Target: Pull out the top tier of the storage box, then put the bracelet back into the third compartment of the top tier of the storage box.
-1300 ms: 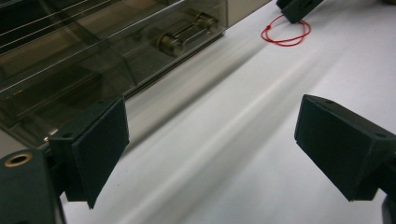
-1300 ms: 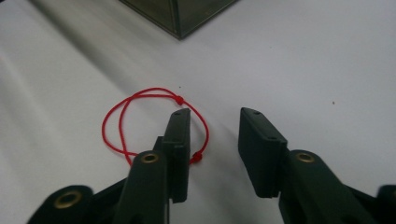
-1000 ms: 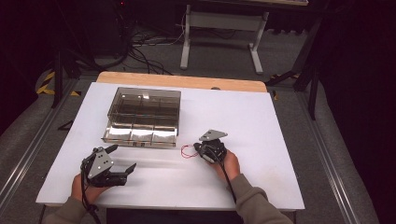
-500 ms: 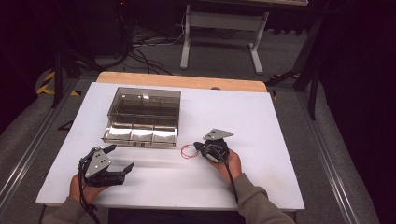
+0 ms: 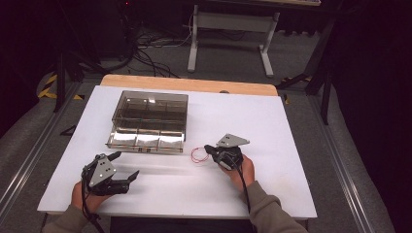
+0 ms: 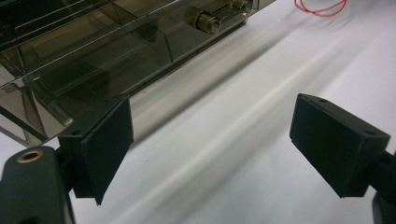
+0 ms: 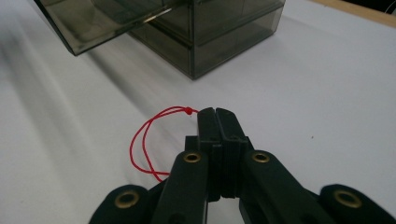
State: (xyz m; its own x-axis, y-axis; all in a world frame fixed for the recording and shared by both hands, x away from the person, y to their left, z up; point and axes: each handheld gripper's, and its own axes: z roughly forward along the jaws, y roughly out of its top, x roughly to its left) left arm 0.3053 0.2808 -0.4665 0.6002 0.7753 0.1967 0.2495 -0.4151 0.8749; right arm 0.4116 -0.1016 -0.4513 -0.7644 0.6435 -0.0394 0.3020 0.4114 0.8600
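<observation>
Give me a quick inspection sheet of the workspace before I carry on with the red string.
Surface: white table, wooden strip along its far edge.
Job's things: red string, looped, lying on the table at the right claw; smoked clear organizer box beyond it.
Clutter: nothing seen.
Grippers: right claw shut, string's knot at its tip, pinch not certain; left claw open, nothing between its jaws, near the box's front.
Cables: one trails from each claw along the forearms.
Surroundings: grey floor, floor cables, white stand, dark room.

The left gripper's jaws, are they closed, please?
No, in the left gripper view the left gripper has its jaws wide apart over the bare table.
</observation>
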